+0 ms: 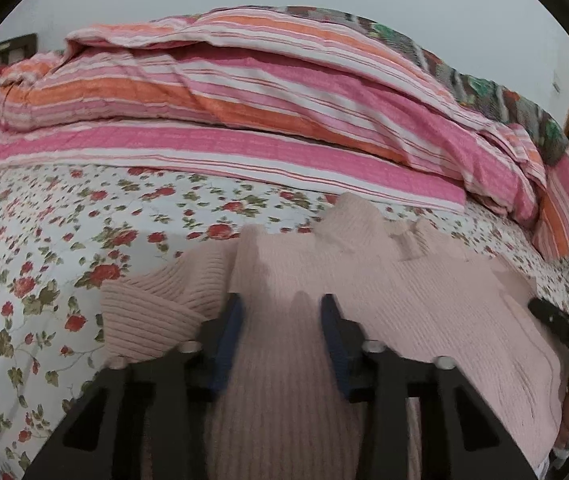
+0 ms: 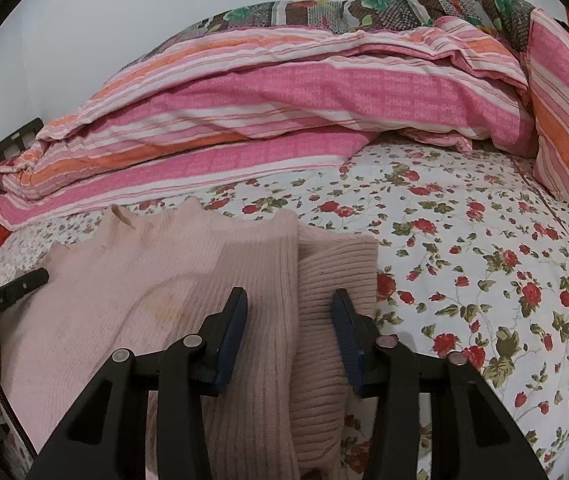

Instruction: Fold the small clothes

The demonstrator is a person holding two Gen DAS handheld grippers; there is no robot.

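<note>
One pale pink ribbed knit sweater (image 1: 424,304) lies flat on the bed's white sheet printed with red roses (image 1: 44,240), at 6 o'clock in both views, its lower part cut off by the frame. One pink, orange and white striped quilt (image 2: 284,104) is heaped at 12 o'clock. The left gripper (image 1: 280,316) and right gripper (image 2: 290,310) each hover over a folded sleeve, fingers spread, pinching nothing. White lettering on the black bar at 9 o'clock in the right view is unreadable.

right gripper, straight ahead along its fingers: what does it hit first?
Probably the pink ribbed sweater: the open right gripper already has its folded sleeve between the fingers. Beyond lie the floral bedsheet and the striped duvet; depth is unclear.
</note>
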